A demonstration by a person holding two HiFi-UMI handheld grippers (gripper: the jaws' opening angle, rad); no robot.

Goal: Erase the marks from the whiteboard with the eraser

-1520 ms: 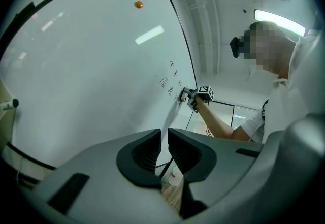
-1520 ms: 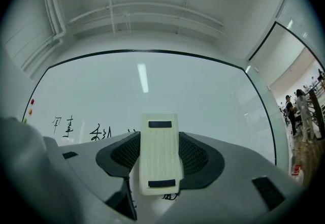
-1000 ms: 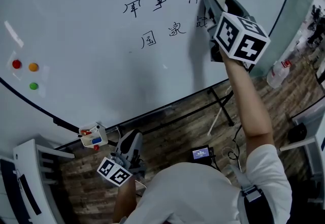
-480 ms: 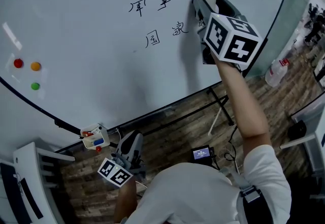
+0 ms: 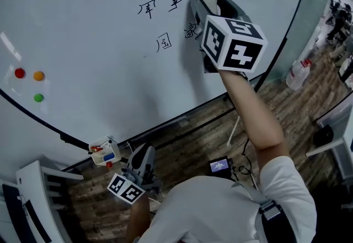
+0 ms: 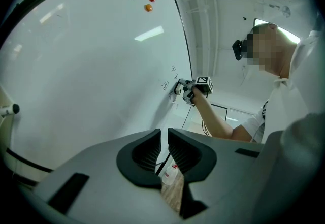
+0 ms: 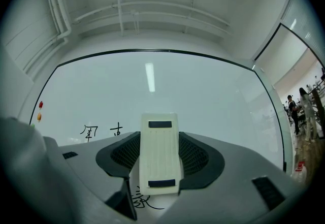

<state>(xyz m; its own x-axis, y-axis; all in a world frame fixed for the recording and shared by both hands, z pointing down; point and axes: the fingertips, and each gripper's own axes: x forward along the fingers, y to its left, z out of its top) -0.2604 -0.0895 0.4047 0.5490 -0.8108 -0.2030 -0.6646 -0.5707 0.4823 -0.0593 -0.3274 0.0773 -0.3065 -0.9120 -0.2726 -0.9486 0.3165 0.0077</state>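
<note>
Mid-wipe, we reckon: R gripper (image 7: 161, 159) clamps eraser (image 7: 160, 141) against board (image 5: 83, 27) nearer its right edge, L gripper (image 6: 164, 149) near-closed, empty; next, sweep left over remaining marks (image 5: 164, 43).

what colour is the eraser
The eraser is cream white; it shows best in the right gripper view.

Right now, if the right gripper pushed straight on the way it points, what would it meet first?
The whiteboard. The right gripper is shut on the eraser, which leads toward the board beside the written marks. Whether the eraser already touches the board is unclear.
</note>
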